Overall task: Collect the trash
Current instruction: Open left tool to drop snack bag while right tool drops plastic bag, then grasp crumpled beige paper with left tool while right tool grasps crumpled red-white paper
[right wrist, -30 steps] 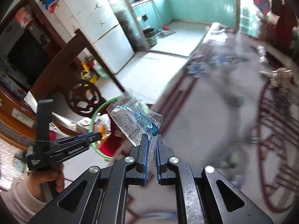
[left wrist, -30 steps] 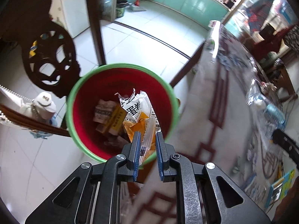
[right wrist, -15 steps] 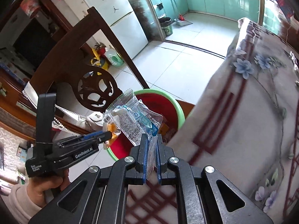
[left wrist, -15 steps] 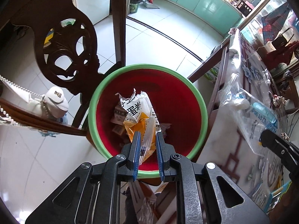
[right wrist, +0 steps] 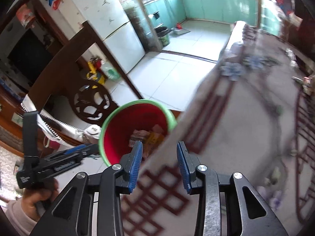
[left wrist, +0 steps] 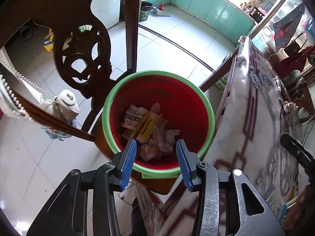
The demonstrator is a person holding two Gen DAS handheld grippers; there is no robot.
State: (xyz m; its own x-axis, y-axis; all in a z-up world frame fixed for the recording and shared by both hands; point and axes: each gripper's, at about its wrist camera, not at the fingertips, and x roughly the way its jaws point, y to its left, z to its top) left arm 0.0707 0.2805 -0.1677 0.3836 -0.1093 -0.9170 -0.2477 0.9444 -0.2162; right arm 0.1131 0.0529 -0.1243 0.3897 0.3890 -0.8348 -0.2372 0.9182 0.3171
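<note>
Trash lies heaped at the bottom of the red bin (left wrist: pixel 157 106) with the green rim: a yellow carton (left wrist: pixel 147 126), a printed wrapper (left wrist: pixel 133 116) and crumpled pieces (left wrist: pixel 163 137) whose kinds are hard to make out. The bin stands on a dark wooden chair (left wrist: pixel 82 45), just beside the worktop (left wrist: pixel 256 129) with its patterned cloth. The left claw (left wrist: pixel 155 157) hangs over the bin, its jaws opening with nothing between them. The right claw (right wrist: pixel 159 163) is over the worktop's edge, jaws opening and likewise empty; this view is blurred, and the worktop hides part of the bin. From the right wrist, the left claw shows side-on beside the rim, gripped by a hand (right wrist: pixel 37 194) cut off by the frame.
</note>
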